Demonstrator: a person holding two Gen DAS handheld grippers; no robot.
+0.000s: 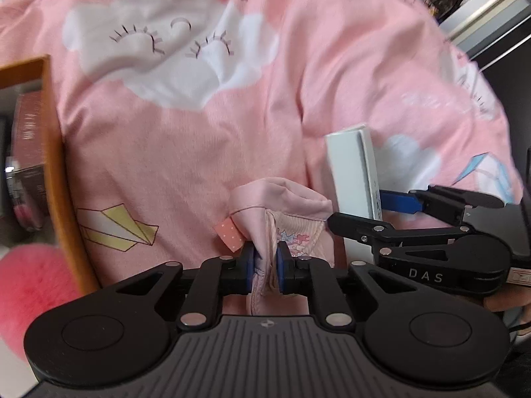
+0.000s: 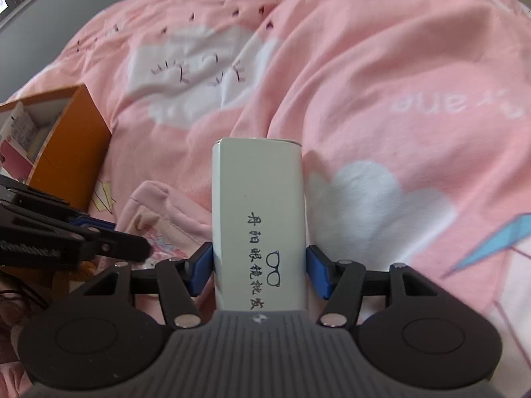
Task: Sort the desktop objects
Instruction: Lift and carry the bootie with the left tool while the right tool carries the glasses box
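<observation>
From the left wrist, the left gripper [image 1: 265, 258] pinched a small pink fabric pouch [image 1: 282, 212] on the pink bedsheet [image 1: 199, 139], right of the orange storage box [image 1: 49, 152]. From the right wrist, the right gripper [image 2: 259, 272] clamped a white glasses box [image 2: 259, 205]; both remained unsorted.

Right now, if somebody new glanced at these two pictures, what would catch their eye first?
Probably the pink bedspread with its sleepy-eyed white cloud filling both views. Next, the white box printed with glasses, standing between the right gripper jaws, which sit at its sides; whether they press it is unclear. Beside it, the left gripper is pinched shut on a bunched pink pouch, with an orange box at far left.
</observation>
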